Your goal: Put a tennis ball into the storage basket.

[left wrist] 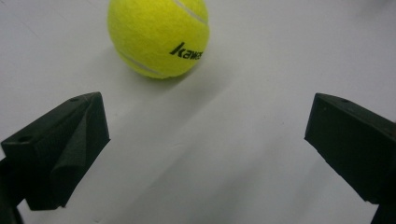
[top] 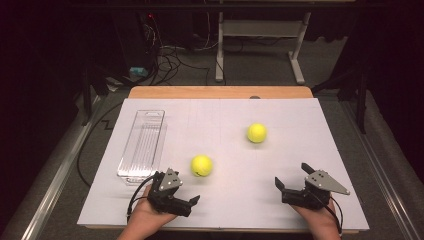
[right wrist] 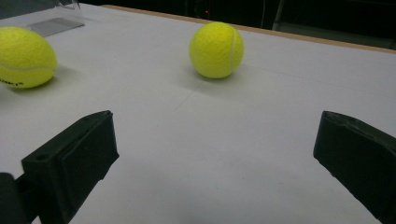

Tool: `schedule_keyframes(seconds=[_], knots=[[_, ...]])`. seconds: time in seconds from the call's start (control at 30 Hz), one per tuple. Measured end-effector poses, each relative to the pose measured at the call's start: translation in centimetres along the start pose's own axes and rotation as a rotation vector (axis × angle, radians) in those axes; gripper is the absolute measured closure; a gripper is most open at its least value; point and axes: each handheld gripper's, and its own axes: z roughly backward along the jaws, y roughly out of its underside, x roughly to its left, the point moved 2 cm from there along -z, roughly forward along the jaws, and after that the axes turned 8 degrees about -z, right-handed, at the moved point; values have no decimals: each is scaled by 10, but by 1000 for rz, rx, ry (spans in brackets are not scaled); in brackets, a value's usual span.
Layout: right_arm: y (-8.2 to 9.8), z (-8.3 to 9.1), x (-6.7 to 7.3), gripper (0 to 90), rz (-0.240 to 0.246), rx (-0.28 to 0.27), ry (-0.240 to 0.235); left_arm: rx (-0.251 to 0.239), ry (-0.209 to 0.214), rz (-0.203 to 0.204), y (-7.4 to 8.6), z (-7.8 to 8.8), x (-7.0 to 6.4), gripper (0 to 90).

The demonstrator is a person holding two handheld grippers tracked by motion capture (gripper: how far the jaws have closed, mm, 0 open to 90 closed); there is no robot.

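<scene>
My left gripper point(top: 192, 201) sits low at the near edge of the white table point(top: 280, 165) with its jaws spread wide and nothing between them, and my right gripper point(top: 290, 177) matches it on the other side, also wide and empty. From the left gripper view the near tennis ball point(left wrist: 158, 36) lies just ahead of the jaws and a little off to one side, resting on the table and touching neither jaw. In the high view that same ball point(top: 201, 165) sits just beyond the left gripper, near the close end of the clear plastic tray point(top: 142, 145), which lies lengthwise along the left part of the table. Farther out, the far tennis ball point(top: 256, 132) rests alone toward the middle of the table, well apart from both grippers; the right gripper view has it point(right wrist: 216, 49) ahead of my jaws, between them in line

I judge this as the approach step, before any grasp. Next I need to push the left gripper forward and swing it slightly so the near ball centres between the jaws, then close gently, since a round ball will roll away if one jaw nudges it first
</scene>
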Motion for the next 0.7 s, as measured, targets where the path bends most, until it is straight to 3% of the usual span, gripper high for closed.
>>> schedule_keyframes(seconds=[0.27, 0.37, 0.5, 0.57, 0.7], knots=[[2, -2, 1, 0, 2, 17, -8, 109, 34, -5, 3, -9, -2, 7], [1, -3, 2, 0, 6, 28, -14, 128, 38, -4, 3, -11, -2, 7], [-1, 1, 2, 0, 21, 26, -24, 174, 48, 15, 1, -14, -1, 7], [-1, 4, 3, 0, 25, 17, -33, 215, 55, 22, -5, -14, -1, 7], [-1, 6, 3, 0, 28, 11, -36, 250, 51, 35, -14, -14, 1, 7]])
